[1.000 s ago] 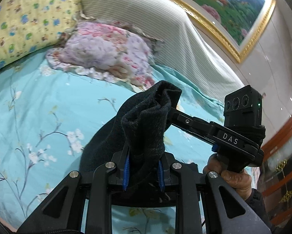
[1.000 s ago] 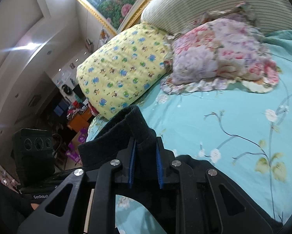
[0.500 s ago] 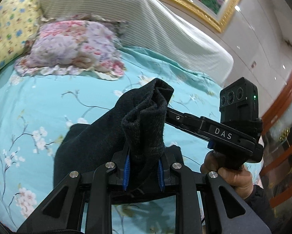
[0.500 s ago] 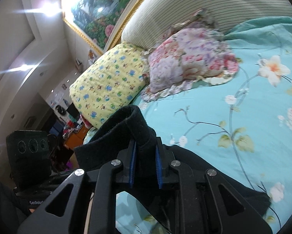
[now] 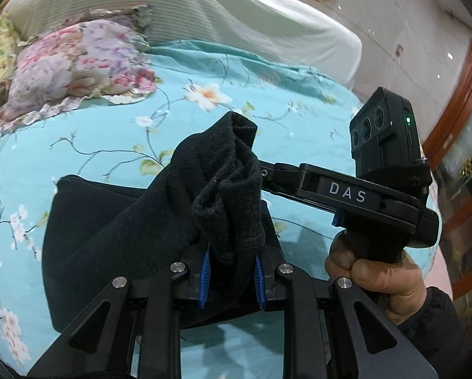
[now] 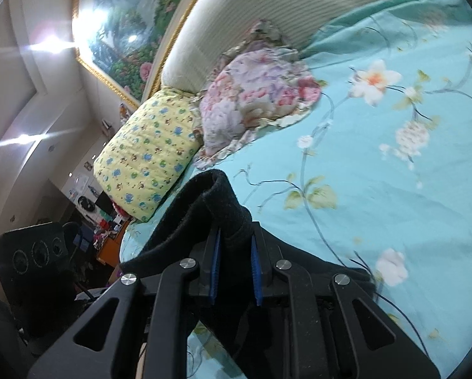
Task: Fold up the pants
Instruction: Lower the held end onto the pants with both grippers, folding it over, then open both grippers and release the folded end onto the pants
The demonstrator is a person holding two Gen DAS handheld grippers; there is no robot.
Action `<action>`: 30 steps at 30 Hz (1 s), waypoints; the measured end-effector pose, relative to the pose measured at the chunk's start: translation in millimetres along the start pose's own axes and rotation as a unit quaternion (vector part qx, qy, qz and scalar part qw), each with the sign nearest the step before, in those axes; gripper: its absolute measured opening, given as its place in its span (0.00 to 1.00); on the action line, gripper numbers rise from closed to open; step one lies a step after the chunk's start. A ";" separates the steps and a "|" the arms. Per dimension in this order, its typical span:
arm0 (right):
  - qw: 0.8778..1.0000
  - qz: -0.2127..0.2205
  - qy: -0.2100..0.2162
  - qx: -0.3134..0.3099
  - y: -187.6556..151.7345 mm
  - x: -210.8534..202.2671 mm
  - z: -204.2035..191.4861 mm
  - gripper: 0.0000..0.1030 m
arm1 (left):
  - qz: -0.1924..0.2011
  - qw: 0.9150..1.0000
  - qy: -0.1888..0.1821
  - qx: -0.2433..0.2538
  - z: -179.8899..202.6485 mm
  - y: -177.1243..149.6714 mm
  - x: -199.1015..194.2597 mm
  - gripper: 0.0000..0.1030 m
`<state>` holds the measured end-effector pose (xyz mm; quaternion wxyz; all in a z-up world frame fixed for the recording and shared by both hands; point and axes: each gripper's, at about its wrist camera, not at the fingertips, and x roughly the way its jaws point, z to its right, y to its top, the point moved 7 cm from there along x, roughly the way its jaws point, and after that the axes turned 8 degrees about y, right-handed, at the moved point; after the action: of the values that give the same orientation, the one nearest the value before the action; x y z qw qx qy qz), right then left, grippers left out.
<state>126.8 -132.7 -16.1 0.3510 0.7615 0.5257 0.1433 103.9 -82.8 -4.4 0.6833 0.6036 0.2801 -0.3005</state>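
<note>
Above the bed [image 5: 116, 145], both claws, left [image 5: 231, 279] and right [image 6: 234, 271], pinched bunched pants [image 5: 116, 237]; the thick wad could slip out, spoiling the fold.

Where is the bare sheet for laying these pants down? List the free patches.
Free: teal sheet between black pants and floral pillow; more sheet right of the pillow toward the striped headboard cover. Crowded: the head end, with the yellow pillow.

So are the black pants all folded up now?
Not yet. The black fleece pants hang bunched from both claws, left and right.
</note>
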 end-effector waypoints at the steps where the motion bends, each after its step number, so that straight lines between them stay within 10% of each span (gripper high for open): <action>1: 1.000 0.001 -0.002 0.004 -1.1 -1.8 3.5 0.18 | -0.002 1.000 0.000 0.003 1.6 -1.0 2.7 0.22; 14: 0.996 0.012 -0.086 0.036 -14.5 -22.1 33.7 0.26 | -0.024 0.999 -0.031 0.013 2.0 -10.7 18.1 0.53; 19: 0.990 0.054 -0.111 0.062 -16.1 -47.7 37.4 0.60 | -0.013 0.998 -0.056 0.014 2.2 -11.8 6.8 0.64; 30: 0.985 0.059 -0.151 0.054 -31.5 -55.6 15.0 0.78 | 0.004 0.998 -0.070 -0.002 -19.3 -10.0 -19.2 0.73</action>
<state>90.9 -182.2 -40.0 0.3752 0.8222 0.4277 0.0188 83.2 -63.2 1.1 0.7033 0.5809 0.2299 -0.3392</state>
